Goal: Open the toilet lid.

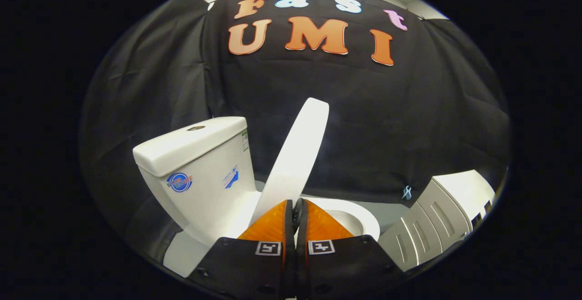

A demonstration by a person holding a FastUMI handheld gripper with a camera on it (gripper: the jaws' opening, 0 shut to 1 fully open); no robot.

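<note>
White toilet lid (298,154) stands raised just beyond closed tool (296,211)

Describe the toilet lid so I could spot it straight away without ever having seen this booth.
Find the white toilet tank standing against the black cloth wall. Next to it, rising from the bowl's rim, is the toilet lid: a long, flat white oval tilted up, leaning toward the tank. The gripper has its fingers closed together at the lid's lower edge. Unlike the boxy tank, it is thin and slanted.
</note>
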